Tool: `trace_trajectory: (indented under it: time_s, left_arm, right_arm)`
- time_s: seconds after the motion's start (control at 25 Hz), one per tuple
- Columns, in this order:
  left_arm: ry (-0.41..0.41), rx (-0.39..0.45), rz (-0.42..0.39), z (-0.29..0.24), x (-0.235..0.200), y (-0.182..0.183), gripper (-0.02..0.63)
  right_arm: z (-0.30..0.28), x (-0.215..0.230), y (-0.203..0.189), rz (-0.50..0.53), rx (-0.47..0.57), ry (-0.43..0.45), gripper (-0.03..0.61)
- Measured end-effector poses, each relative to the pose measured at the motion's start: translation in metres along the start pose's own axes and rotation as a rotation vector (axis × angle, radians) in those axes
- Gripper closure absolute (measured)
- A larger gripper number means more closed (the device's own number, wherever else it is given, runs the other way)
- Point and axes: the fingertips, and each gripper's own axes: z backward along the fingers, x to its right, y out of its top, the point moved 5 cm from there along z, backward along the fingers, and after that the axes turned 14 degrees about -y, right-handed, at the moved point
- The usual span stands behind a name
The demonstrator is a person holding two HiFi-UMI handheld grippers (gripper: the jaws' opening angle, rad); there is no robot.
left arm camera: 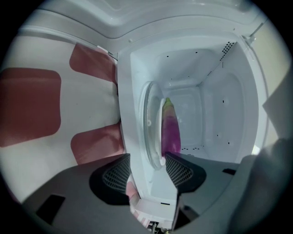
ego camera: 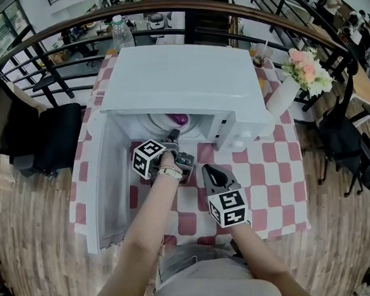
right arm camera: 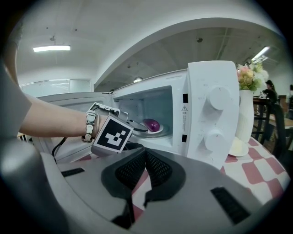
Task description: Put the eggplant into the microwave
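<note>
The white microwave [ego camera: 180, 81] stands on the checked table with its door [ego camera: 101, 182] swung open to the left. Inside, the purple eggplant [ego camera: 179, 119] [left arm camera: 170, 130] [right arm camera: 151, 124] lies on the white plate [left arm camera: 150, 123]. My left gripper [ego camera: 173, 135] [left arm camera: 147, 169] reaches into the opening. Its jaws are open, astride the plate's near rim, and the pads stop just short of the eggplant's end. My right gripper [ego camera: 207, 169] [right arm camera: 145, 165] hangs over the table in front of the microwave, shut on nothing.
A white vase [ego camera: 283, 95] of pink flowers stands right of the microwave, with a small saucer [right arm camera: 238, 147] at its foot. A water bottle [ego camera: 120, 33] is behind the microwave. A black chair [ego camera: 50, 142] sits left of the table, a railing beyond.
</note>
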Motion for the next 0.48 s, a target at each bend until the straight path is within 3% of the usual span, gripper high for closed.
trace_trajectory:
  time_s: [0.32,0.4,0.48]
  left_arm:
    - [-0.074,-0.059,-0.075,0.021,0.015,-0.014,0.39]
    - [-0.088,-0.068,-0.103,0.027,0.018,-0.018,0.447]
    - [-0.103,-0.059,-0.112,0.034,0.02,-0.022,0.545]
  right_arm:
    - [0.011,-0.002,0.007,0.005,0.032,-0.003,0.554]
    - [0.015,-0.002,0.009,0.004,0.043,-0.005,0.554]
    - [0.02,0.0,0.011,0.001,0.052,-0.009,0.554]
